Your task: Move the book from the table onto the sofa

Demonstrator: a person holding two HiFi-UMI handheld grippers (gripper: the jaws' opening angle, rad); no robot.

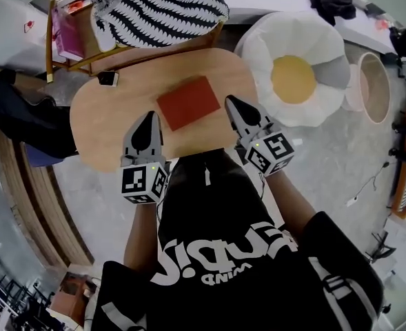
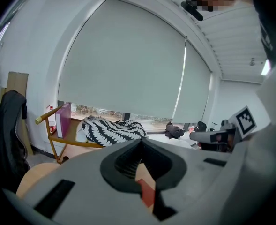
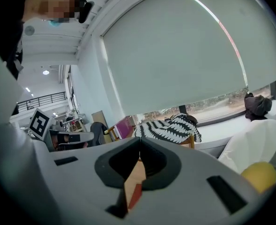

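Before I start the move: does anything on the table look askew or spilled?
The red book lies flat but slanted on the table. A small dark item sits right at the table's far edge. Nothing looks spilled or damaged.

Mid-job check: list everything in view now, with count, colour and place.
book: one, red, flat on the table's middle
table: one, light wood, before the person
striped throw: one, black-and-white, on wooden chair beyond table
egg-shaped cushion: one, white with yellow centre, right of table
jacket: one, dark, left of table
left gripper: one, grey, fingers shut, empty, left of book
right gripper: one, grey, fingers shut, empty, right of book
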